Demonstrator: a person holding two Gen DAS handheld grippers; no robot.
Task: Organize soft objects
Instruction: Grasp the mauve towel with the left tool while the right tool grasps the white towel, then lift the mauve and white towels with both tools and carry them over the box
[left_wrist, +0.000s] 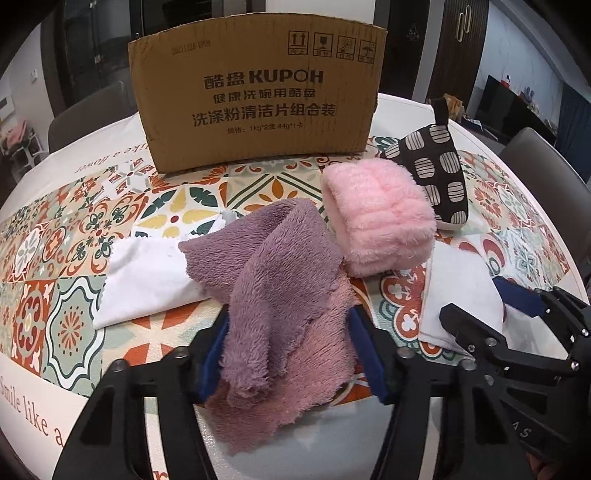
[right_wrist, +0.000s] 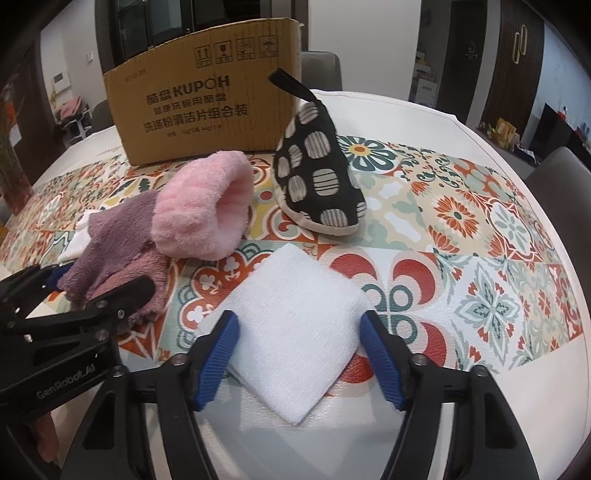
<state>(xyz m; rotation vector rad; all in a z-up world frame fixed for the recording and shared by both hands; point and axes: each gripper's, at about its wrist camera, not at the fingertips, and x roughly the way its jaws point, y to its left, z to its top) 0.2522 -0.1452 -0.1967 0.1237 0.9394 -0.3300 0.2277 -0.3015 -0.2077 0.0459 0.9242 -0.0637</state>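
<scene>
pickup underway: our left gripper (left_wrist: 291, 350) pinches the purple towel (left_wrist: 280, 280), our right gripper (right_wrist: 299, 354) the white cloth (right_wrist: 295, 332). next, we lift both toward the cardboard box (right_wrist: 192, 110) at 11 o'clock.

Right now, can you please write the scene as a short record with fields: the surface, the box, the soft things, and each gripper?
surface: table with patterned mat
box: cardboard, upright at the back
soft things: purple towel, pink cloth, spotted mitt, white cloth, second white cloth
left gripper: jaws around purple towel, pads touching it
right gripper: jaws on both sides of white cloth, pads at its edges
</scene>
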